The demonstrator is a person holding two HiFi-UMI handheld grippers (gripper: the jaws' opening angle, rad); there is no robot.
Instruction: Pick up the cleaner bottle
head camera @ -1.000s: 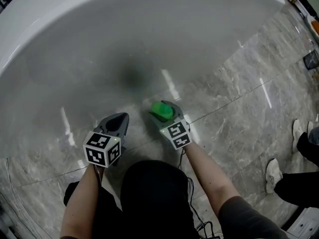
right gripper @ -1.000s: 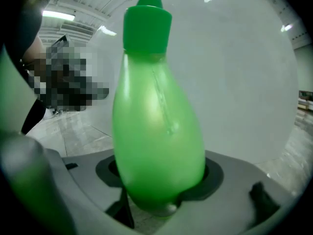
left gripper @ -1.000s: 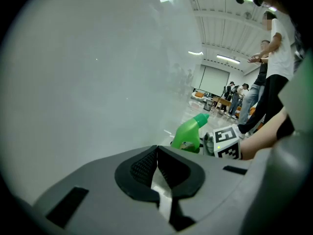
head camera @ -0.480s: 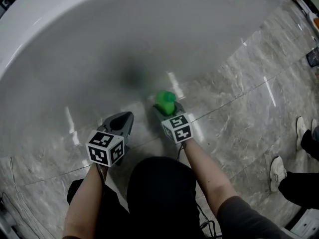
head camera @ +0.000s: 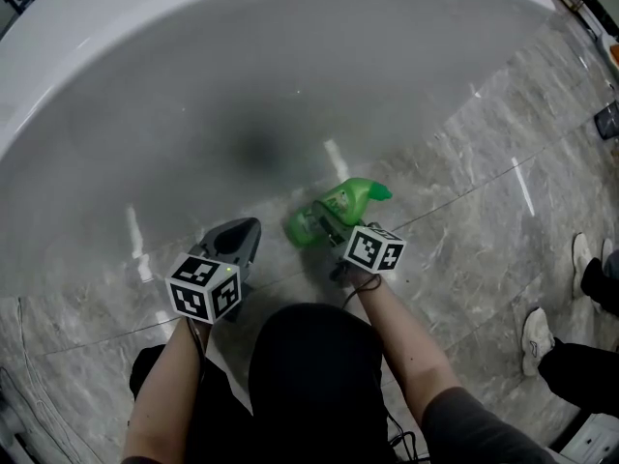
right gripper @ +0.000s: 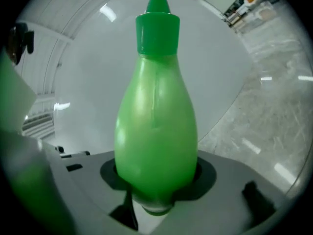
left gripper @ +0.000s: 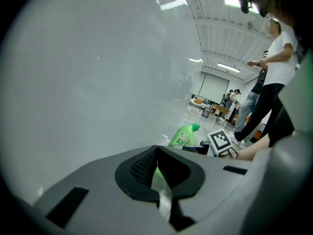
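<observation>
The right gripper (head camera: pixel 327 228) is clamping the green plastic cleaner bottle (head camera: pixel 338 207) around its wide lower body, its jaws having just been closing onto it. The bottle is tilting, cap pointing right in the head view, over the grey marble floor (head camera: pixel 464 191) beside the white curved wall (head camera: pixel 242 56). The left gripper (head camera: pixel 240 236) is keeping its jaws together, empty

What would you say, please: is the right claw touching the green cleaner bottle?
Touching. In the right gripper view the right claw, whose jaws have just been closing, presses against both sides of the green cleaner bottle.
</observation>
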